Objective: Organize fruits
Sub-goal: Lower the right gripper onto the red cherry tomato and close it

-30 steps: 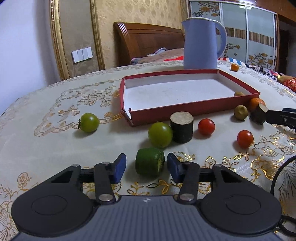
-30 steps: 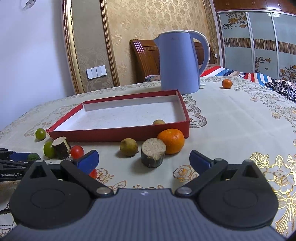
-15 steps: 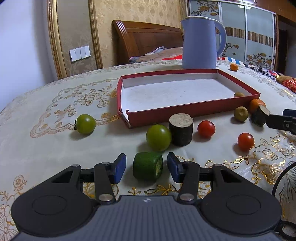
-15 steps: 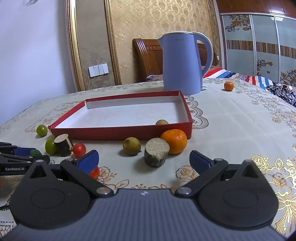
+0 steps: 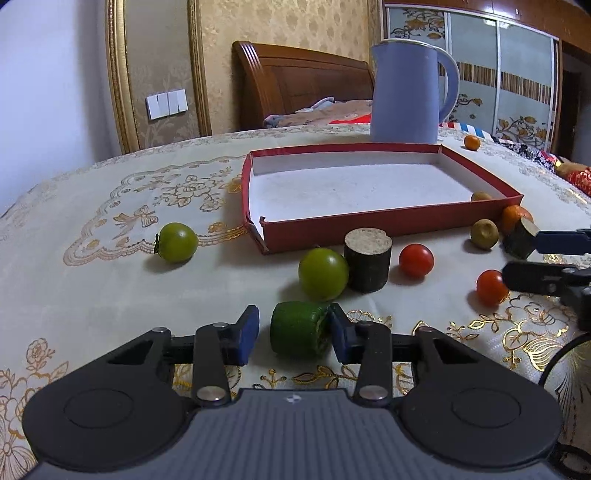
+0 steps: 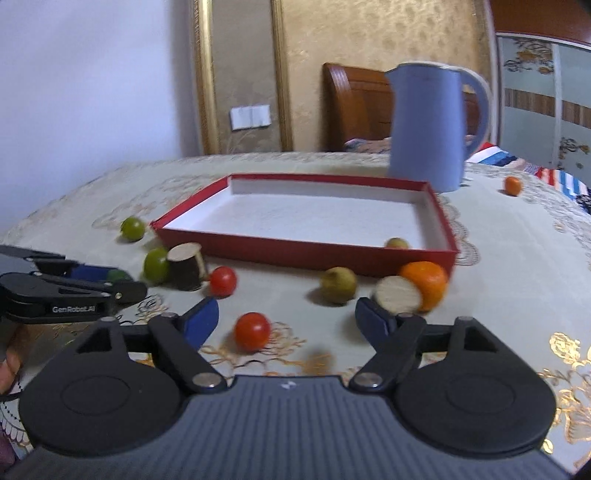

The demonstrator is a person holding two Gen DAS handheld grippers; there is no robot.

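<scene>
Gold damask wall (image 5: 295,26), wooden headboard (image 5: 303,81), white switches (image 5: 166,105), patterned wardrobe doors (image 5: 498,74)

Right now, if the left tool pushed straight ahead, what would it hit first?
The green cucumber chunk, already lying between the open fingers of the left tool. Just behind it sits a green tomato, probably next.

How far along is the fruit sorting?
Barely started: one small fruit lies in the red tray. The left gripper straddles a green chunk, jaws open. The right gripper is open near a red tomato. The other fruits remain on the table.
</scene>
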